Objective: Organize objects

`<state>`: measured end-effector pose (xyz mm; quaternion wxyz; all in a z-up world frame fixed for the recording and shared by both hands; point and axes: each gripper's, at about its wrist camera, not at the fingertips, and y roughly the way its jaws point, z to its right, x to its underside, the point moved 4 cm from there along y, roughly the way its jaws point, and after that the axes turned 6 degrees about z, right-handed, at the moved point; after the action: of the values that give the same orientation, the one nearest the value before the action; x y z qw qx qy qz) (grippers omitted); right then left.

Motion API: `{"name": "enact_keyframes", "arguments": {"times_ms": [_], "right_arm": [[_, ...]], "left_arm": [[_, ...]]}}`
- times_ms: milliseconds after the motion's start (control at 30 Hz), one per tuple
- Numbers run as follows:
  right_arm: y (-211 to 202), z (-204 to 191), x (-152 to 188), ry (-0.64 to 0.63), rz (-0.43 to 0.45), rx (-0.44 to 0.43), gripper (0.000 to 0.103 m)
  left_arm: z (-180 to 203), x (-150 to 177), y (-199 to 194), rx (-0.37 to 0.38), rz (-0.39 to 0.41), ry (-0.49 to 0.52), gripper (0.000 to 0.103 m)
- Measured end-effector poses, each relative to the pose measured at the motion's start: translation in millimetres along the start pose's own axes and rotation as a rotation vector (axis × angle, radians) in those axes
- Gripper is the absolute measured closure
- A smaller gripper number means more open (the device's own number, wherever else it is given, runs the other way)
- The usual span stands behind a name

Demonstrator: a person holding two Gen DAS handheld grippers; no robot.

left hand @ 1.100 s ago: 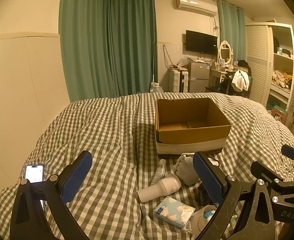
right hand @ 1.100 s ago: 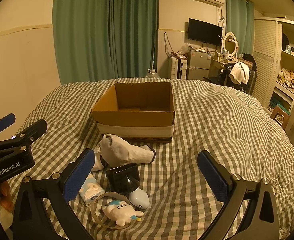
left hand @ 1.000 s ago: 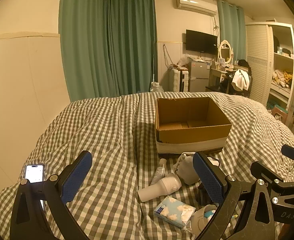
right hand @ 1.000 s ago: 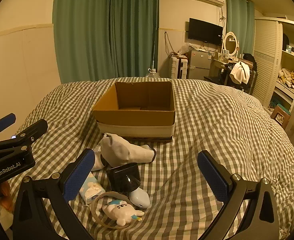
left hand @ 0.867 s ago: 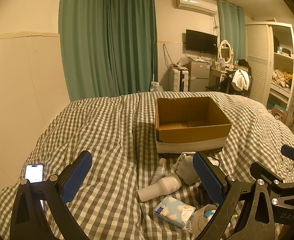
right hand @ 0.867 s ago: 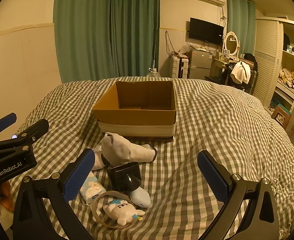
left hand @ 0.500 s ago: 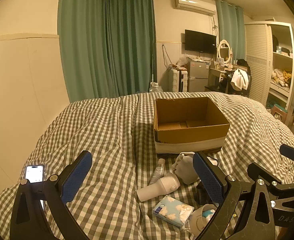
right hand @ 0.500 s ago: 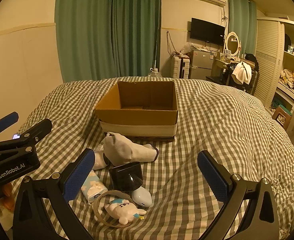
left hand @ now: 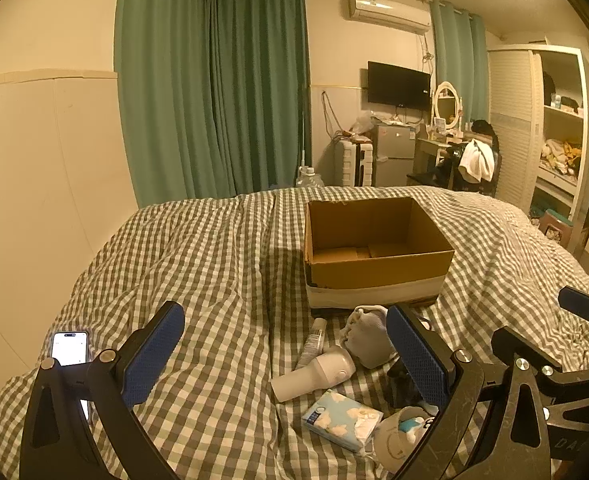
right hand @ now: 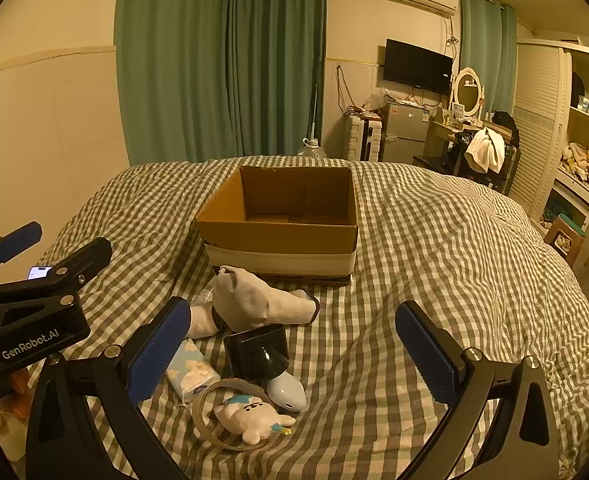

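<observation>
Both claws hang above the near edge of the bed (right hand: 454, 240), jaws spread wide and empty: the left gripper (left hand: 286, 354) to the left of the clutter, the right gripper (right hand: 294, 344) over it.

The box (right hand: 282, 220) sits open and looks empty, just beyond the pile. The things to sort lie bunched near it. A sock (right hand: 262, 300) lies nearest the box, almost touching its front wall. It is soft and light, so a pinch anywhere on a bunched fold should hold. Left of it lies a white dryer (left hand: 314, 372), with a small bottle (left hand: 312, 340) beside it. Both are rigid, smooth and rounded, likely slippery; take each across the narrow barrel, not the wide end. The tissue pack (right hand: 190, 372) is light and squashy, best held across its short sides. A black cup (right hand: 256, 350) stands stiff, and gripping over its rim seems safest. The mouse (right hand: 288, 392), touching the cup, is hard and slick. The plush (right hand: 250, 420) is soft, and its strap (right hand: 206, 420) may snag on neighbours when lifted.

A lit phone (left hand: 69, 348) lies far left, apart from the pile.
</observation>
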<state>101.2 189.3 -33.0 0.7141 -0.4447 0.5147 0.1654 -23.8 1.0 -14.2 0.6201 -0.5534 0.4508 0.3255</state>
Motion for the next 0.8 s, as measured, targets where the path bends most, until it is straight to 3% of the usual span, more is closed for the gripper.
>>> {"name": "enact_keyframes", "arguments": {"times_ms": [533,800], "right_arm": [[-13,-9,6,-0.003,-0.04,0.0,0.0],[17,-9,43,0.007,-0.17,-0.009,0.0]], "left_arm": [[-9,19,3,0.004,-0.07,0.022,0.0],[-4,57,29,0.049,-0.184,0.045,0.001]]}}
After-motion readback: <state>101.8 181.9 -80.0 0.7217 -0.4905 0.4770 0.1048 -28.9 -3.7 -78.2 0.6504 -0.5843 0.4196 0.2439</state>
